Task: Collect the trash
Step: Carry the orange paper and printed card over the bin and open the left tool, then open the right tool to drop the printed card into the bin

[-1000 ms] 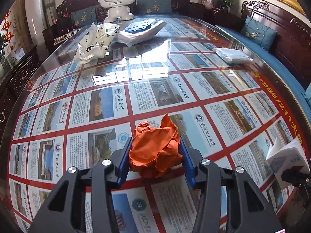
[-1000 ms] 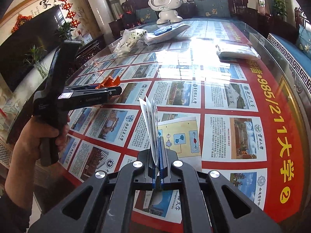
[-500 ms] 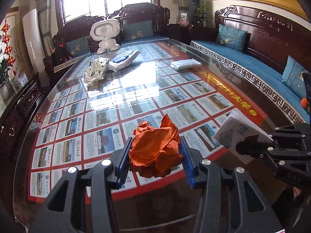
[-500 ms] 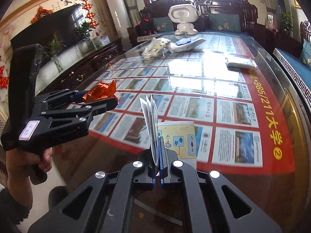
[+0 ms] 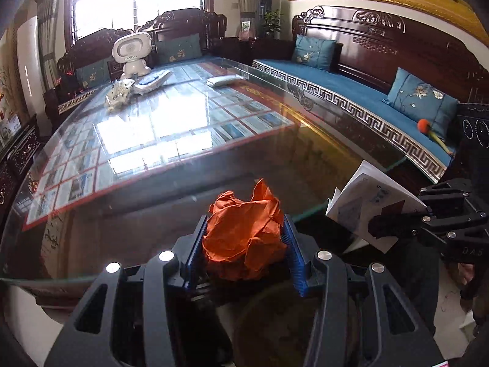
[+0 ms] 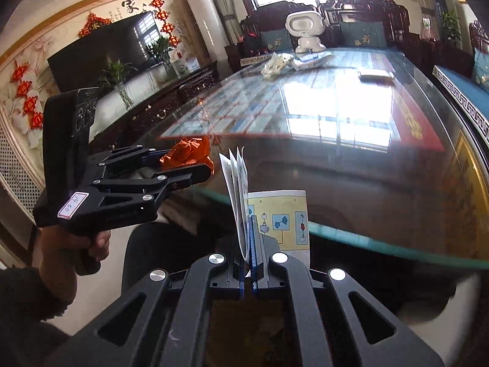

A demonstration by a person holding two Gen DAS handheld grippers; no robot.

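A crumpled orange paper (image 5: 244, 238) is wedged between the blue pads of my left gripper (image 5: 244, 226), which is shut on it. The gripper hangs just past the near edge of the glass-topped table (image 5: 146, 214). In the right wrist view the left gripper (image 6: 204, 168) is at the left, held by a hand, with the orange paper (image 6: 186, 153) in it. My right gripper (image 6: 249, 238) is shut on a folded white leaflet (image 6: 237, 189) whose printed yellow page (image 6: 281, 217) hangs to one side. In the left wrist view the right gripper (image 5: 394, 223) holds the leaflet (image 5: 366, 205) at the right.
At the table's far end stand a white toy robot (image 5: 131, 52), a crumpled white bag (image 5: 119, 93), a flat pack (image 5: 152, 79) and a white packet (image 5: 221, 81). A blue-cushioned wooden bench (image 5: 336, 94) runs along the right. A dark round shape (image 5: 290, 321) lies below the left gripper.
Both grippers have pulled back from over the printed tabletop to its near edge, each still carrying its paper. The table's far end now looks much further away.
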